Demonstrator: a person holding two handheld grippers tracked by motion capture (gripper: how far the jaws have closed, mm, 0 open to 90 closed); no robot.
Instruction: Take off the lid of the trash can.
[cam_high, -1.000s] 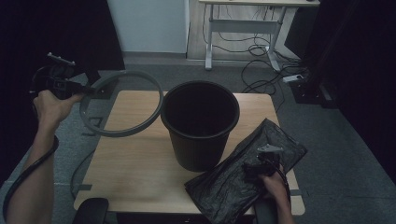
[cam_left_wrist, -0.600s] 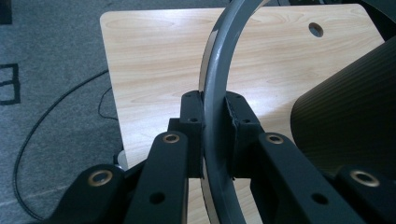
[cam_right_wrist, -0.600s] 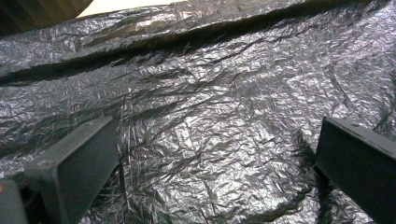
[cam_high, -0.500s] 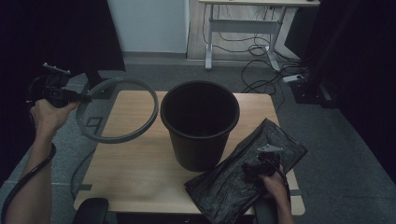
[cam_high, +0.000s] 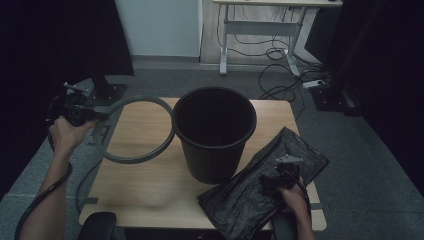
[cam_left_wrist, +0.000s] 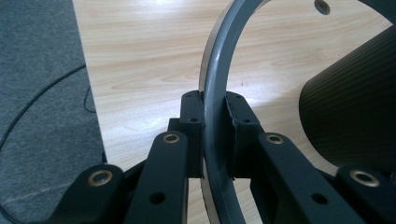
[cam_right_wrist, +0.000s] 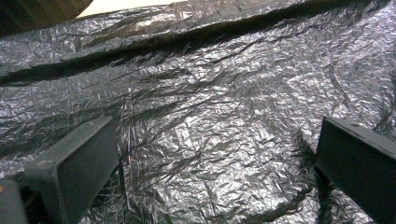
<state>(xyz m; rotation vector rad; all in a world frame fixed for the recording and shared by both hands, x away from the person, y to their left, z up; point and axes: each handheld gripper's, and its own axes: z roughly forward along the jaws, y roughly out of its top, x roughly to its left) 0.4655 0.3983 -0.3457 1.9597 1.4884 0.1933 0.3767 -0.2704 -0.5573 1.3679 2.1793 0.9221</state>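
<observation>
The left tongs (cam_left_wrist: 215, 126) pinch the stiff, light grey bin ring (cam_high: 131, 129) by its thin rim at left of frame, while the right tongs (cam_right_wrist: 215, 154) hover spread over the limp, slippery bin bag (cam_high: 260, 187).

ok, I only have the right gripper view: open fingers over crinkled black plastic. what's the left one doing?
Observer: The left gripper is shut on a grey ring. In the left gripper view its fingers clamp the rim from both sides.
Operator: Where's the ring relative to the bin?
Observer: Beside the bin, to its left in the high view, held tilted over the table. It is not on the bin's rim.
Operator: And the plastic I'm looking at?
Observer: It's a black bag lying flat on the table's near right corner, next to the bin. The right gripper is over its middle.
</observation>
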